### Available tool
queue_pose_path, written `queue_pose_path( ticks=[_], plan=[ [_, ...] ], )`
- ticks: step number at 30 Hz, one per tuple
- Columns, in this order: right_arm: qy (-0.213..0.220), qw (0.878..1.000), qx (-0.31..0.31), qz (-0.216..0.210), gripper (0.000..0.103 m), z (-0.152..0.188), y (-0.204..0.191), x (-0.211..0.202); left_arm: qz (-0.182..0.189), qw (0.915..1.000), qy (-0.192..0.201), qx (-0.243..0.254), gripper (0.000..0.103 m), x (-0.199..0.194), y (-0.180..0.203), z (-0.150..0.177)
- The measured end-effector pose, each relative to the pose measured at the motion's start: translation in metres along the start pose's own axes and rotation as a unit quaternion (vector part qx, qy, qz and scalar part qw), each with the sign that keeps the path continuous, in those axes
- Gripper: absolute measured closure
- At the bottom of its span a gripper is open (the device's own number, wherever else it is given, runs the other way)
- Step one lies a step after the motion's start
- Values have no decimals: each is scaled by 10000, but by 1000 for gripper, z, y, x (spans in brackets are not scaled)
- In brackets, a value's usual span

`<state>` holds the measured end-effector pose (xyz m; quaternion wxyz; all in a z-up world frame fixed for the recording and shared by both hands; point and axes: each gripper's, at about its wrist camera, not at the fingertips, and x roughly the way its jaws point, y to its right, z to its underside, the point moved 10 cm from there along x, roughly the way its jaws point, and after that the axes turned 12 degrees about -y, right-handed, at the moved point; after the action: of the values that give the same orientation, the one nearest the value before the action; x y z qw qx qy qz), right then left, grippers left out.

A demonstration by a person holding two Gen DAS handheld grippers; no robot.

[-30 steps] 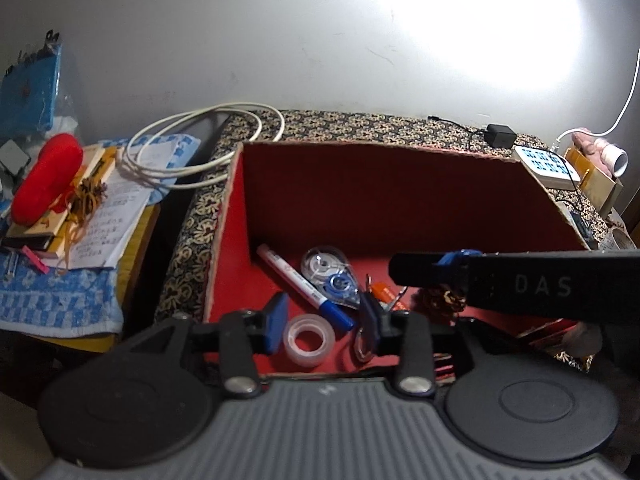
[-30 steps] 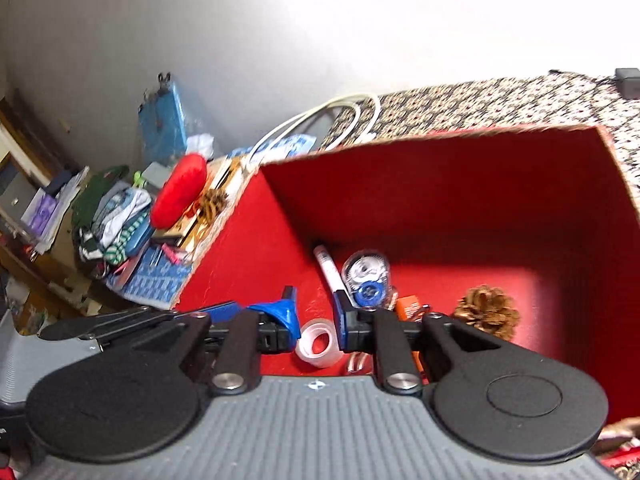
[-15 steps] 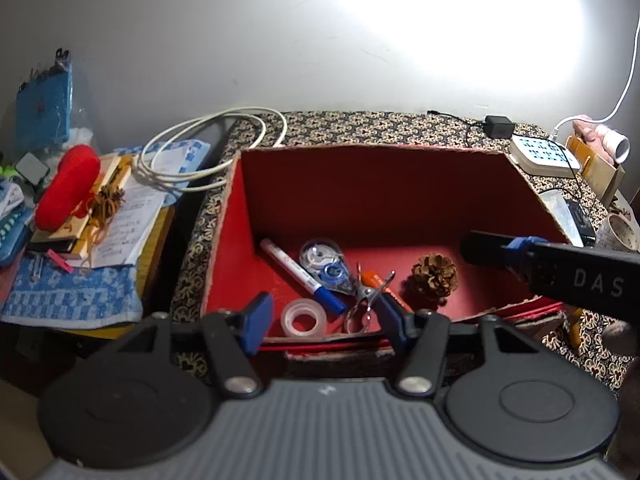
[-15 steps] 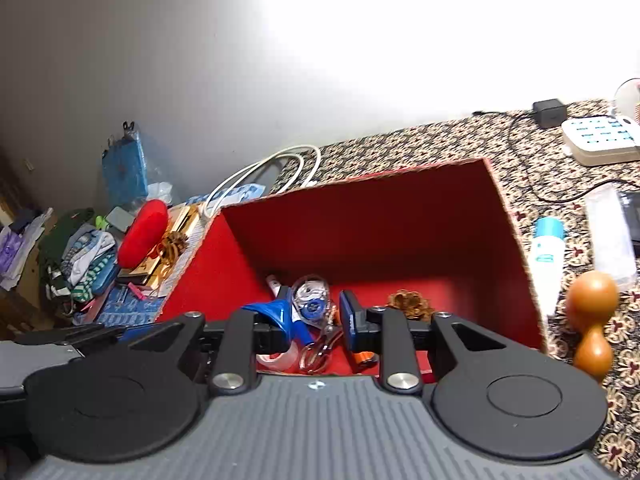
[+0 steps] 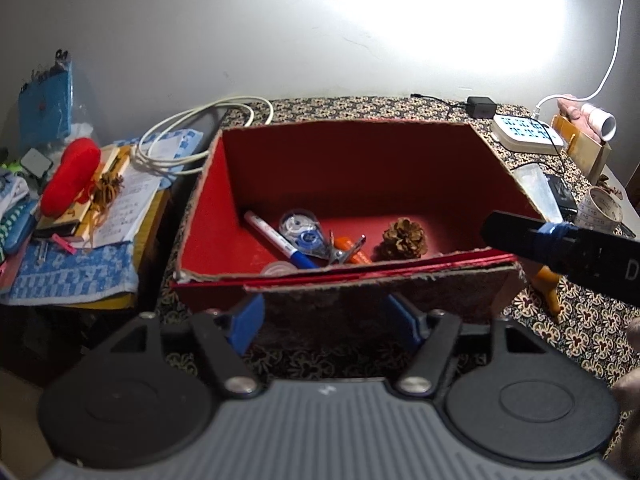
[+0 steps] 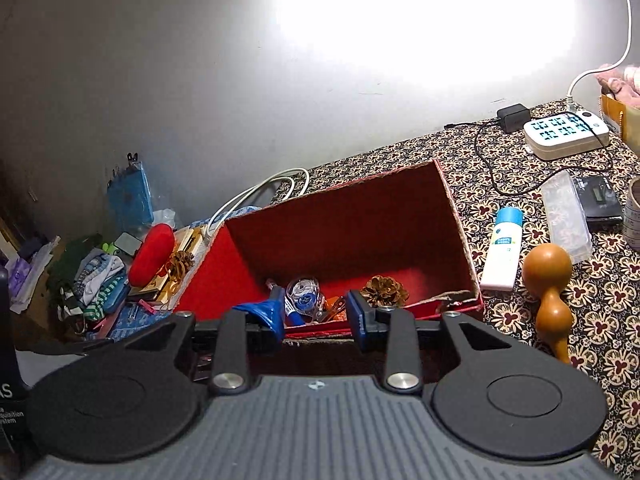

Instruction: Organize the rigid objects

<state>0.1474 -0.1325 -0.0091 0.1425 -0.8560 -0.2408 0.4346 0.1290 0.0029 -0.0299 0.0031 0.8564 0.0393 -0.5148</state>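
Observation:
A red-lined box [image 5: 352,168] stands on the patterned table, also seen in the right wrist view [image 6: 340,232]. Inside lie a pine cone [image 5: 404,238], a blue-capped marker [image 5: 276,238], a correction tape dispenser [image 5: 302,228], a clear tape roll [image 5: 280,268] and a metal clip beside an orange item [image 5: 348,246]. My left gripper [image 5: 322,320] hangs before the box's near wall, its jaws opening with nothing between them. My right gripper [image 6: 316,314] hovers over the near rim, jaws opening and empty. Its black body [image 5: 560,248] crosses the box's right corner.
Right of the box lie a wooden gourd [image 6: 550,280], a white bottle with a blue cap [image 6: 502,254], a clear plastic case [image 6: 566,216], a power strip [image 6: 566,136] and cables. A cluttered side table with a red case [image 5: 70,176] and a white cord stands on the left.
Both grippers have drawn back and up from inside the box to its near wall, and both pairs of jaws have widened. The things in the box lie where they were.

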Motion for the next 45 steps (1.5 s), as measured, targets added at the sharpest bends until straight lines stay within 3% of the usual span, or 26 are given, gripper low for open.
queue_pose_path(
  ticks=[3, 10, 15, 22, 27, 31, 34, 36, 39, 42, 45],
  plan=[
    [99, 9999, 100, 64, 84, 7, 7, -9, 151, 9998, -83, 28, 34, 1, 10, 10],
    [138, 9992, 145, 340, 81, 23, 23, -19, 113, 9996, -272, 50, 34, 8, 27, 30],
    [-108, 9959, 45, 896, 78, 33, 42, -14, 147, 9981, -589, -112, 34, 19, 33, 42],
    [-449, 9941, -21, 984, 74, 46, 67, -14, 15, 9965, -811, -212, 32, 30, 53, 51],
    [-935, 9929, 56, 738, 74, 58, 86, -13, 14, 9951, -950, -259, 32, 37, 72, 61],
    [-1112, 9932, 309, -166, 74, 64, 90, -23, 112, 9962, -814, -290, 32, 31, 86, 61],
    [-868, 9956, 296, -218, 77, 60, 104, -35, 58, 9976, -635, -279, 32, 25, 94, 59],
    [-477, 9974, 321, -437, 78, 54, 110, -50, 84, 9983, -491, -288, 32, 19, 98, 57],
    [170, 9985, -160, -497, 75, 45, 107, -73, 77, 9991, -294, -299, 32, 12, 102, 55],
    [649, 9958, -446, -474, 73, 41, 102, -88, 86, 9995, -141, -281, 32, 7, 104, 50],
    [1272, 9871, -616, -750, 70, 35, 94, -104, 97, 9997, 30, -228, 32, 1, 107, 46]
  ],
)
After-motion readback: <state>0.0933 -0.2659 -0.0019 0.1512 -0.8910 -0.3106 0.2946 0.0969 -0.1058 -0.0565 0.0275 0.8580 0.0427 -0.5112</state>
